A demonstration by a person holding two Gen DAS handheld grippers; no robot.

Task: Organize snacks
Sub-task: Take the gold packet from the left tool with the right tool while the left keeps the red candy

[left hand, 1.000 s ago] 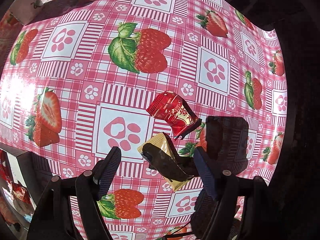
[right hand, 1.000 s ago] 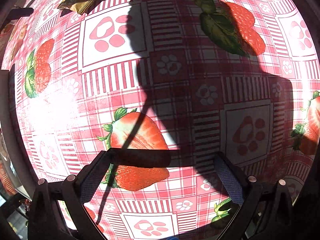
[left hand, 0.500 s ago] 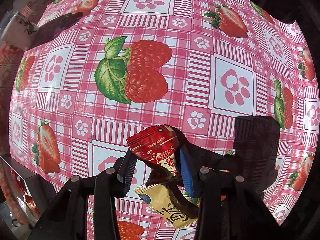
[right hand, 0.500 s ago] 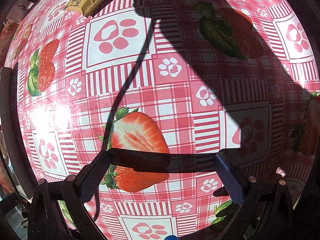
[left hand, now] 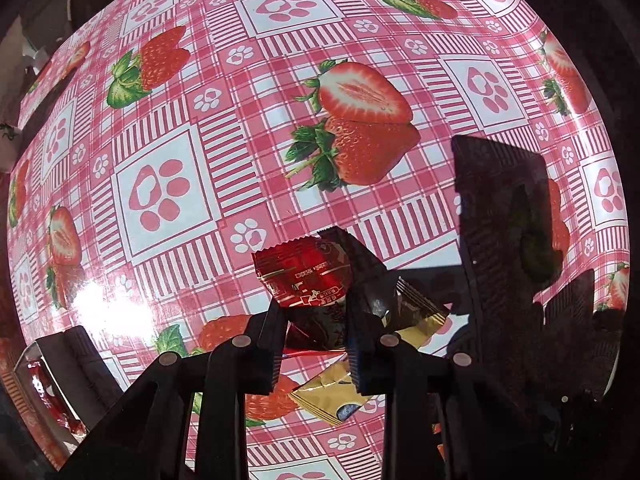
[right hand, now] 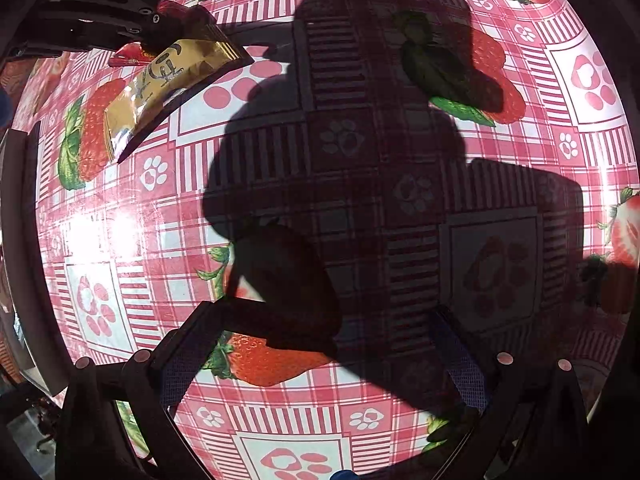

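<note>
Left tongs [left hand: 314,316] tight on red snack packet [left hand: 306,276] — gold packet [left hand: 336,394] beneath

We count two loose snack packets on the tablecloth [left hand: 168,184]: one red packet [left hand: 306,276] and one gold packet [left hand: 332,394]. In the right wrist view the gold packet [right hand: 168,80] shows again, with only a sliver of red beside it — the same two, not more.

At the lower left edge of the left wrist view stands one box [left hand: 52,364] with red packets inside; we cannot tell how many.

Grippers — two: one left gripper [left hand: 314,344] and one right gripper [right hand: 320,356], each with two fingers.
</note>
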